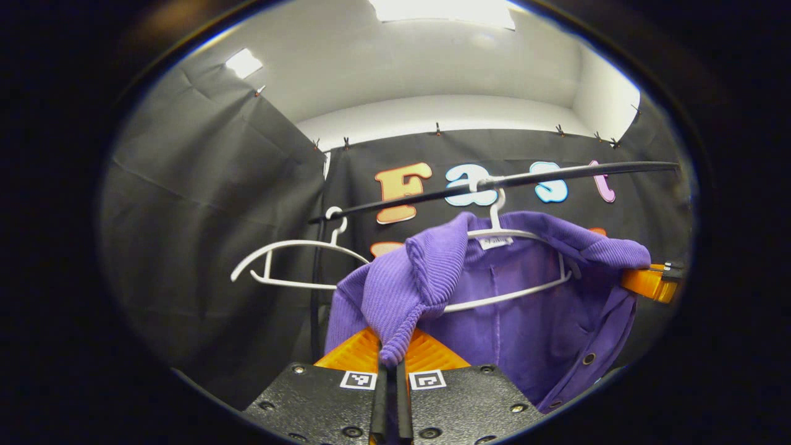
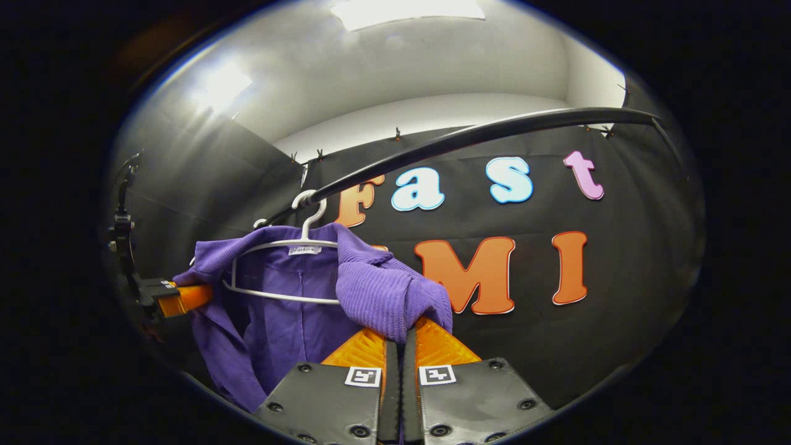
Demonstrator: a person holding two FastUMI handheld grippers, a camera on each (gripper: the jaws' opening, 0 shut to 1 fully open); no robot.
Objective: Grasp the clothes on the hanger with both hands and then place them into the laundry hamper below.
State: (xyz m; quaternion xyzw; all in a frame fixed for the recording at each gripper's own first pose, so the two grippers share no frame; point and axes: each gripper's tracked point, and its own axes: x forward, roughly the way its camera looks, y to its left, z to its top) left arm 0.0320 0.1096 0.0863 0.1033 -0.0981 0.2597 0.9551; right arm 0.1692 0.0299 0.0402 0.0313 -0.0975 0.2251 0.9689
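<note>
A purple ribbed garment (image 1: 525, 303) hangs on a white hanger (image 1: 519, 290) from the black rail (image 1: 494, 184). My left gripper (image 1: 390, 364) is shut on a pulled-out fold at the garment's near shoulder. At the far right of the left gripper view, the right gripper (image 1: 652, 281) pinches the other shoulder. In the right gripper view, the purple garment (image 2: 284, 321) drapes over the white hanger (image 2: 278, 272), and my right gripper (image 2: 400, 346) is shut on a bunched fold of it. The left gripper (image 2: 179, 298) holds the far shoulder at left there.
A second white hanger (image 1: 296, 262), with nothing on it, hangs left of the garment on the same rail. The black rail (image 2: 469, 139) runs overhead across the right gripper view. Black cloth walls close in behind and to the left.
</note>
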